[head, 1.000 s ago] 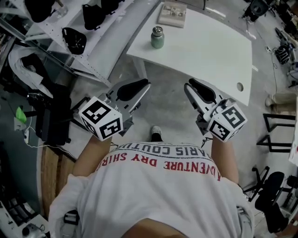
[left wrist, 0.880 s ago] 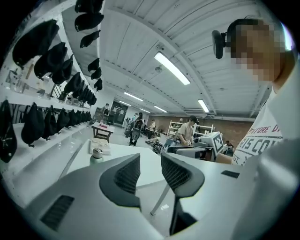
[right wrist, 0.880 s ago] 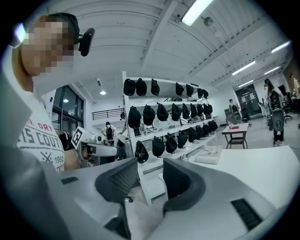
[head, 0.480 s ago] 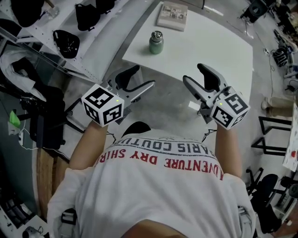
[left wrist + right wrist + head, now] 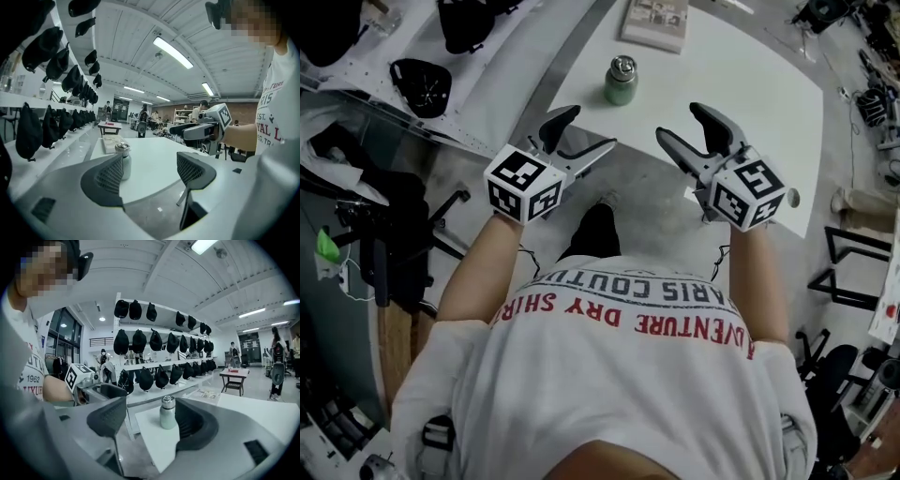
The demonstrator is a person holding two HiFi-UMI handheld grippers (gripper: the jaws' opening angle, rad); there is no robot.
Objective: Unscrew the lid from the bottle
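Observation:
A small pale-green bottle [image 5: 621, 84] with a silver lid [image 5: 622, 66] stands upright near the near-left corner of the white table [image 5: 741, 103]. Both grippers hover short of it, in front of the table's near edge. My left gripper [image 5: 579, 136] is below and left of the bottle, its jaws opening with nothing between them. My right gripper [image 5: 682, 127] is below and right of it, its jaws opening too and empty. In the left gripper view the bottle [image 5: 123, 163] shows beyond the left jaw; in the right gripper view the bottle [image 5: 167, 414] stands ahead between the jaws, well out of reach.
A flat booklet [image 5: 656, 21] lies on the table behind the bottle. A long white shelf unit with black caps [image 5: 420, 82] runs along the left. Black equipment and a stand [image 5: 384, 225] crowd the floor at left. The table has a round hole [image 5: 794, 198] near its right corner.
Both grippers went from shut to wide open. They have moved forward and up towards the table's edge, and the person has stepped closer to the table.

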